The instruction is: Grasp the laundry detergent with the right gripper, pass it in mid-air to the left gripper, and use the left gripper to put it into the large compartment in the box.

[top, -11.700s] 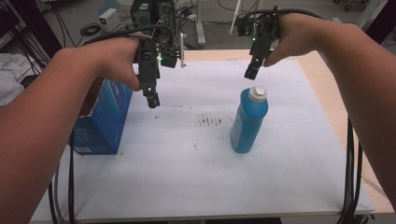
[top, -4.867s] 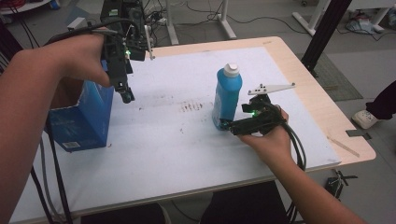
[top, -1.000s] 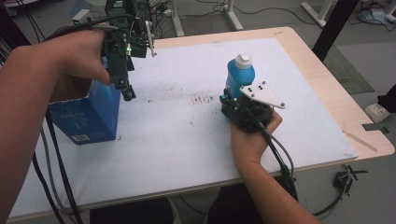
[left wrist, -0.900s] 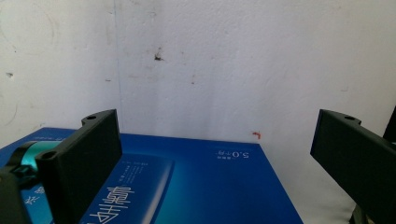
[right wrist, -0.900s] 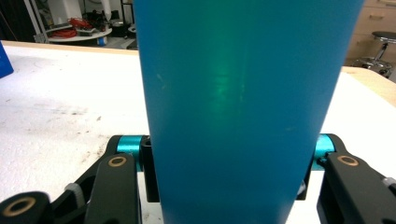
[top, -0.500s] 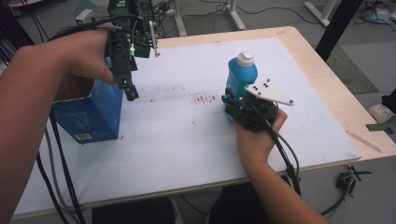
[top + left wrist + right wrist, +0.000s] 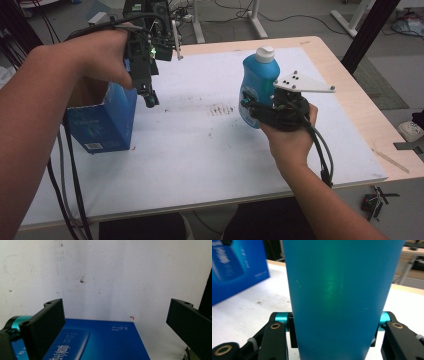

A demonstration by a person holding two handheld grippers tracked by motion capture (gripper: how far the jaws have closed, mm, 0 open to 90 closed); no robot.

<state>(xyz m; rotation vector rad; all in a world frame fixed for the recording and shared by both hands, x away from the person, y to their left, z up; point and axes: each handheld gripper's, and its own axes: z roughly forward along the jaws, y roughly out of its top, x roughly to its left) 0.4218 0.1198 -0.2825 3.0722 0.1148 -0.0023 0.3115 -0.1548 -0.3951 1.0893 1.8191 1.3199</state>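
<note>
Left of bottle (image 7: 258,82): open box (image 7: 102,120).

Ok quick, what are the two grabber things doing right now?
Left gripper: open, holding nothing, beside the blue box.
Right gripper: shut on the blue bottle.

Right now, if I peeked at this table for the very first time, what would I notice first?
Probably the blue bottle with its white cap, squeezed in the right tongs above the right half of the white table. Next, the open blue box at the left edge, with the left tongs open and empty beside it.
</note>
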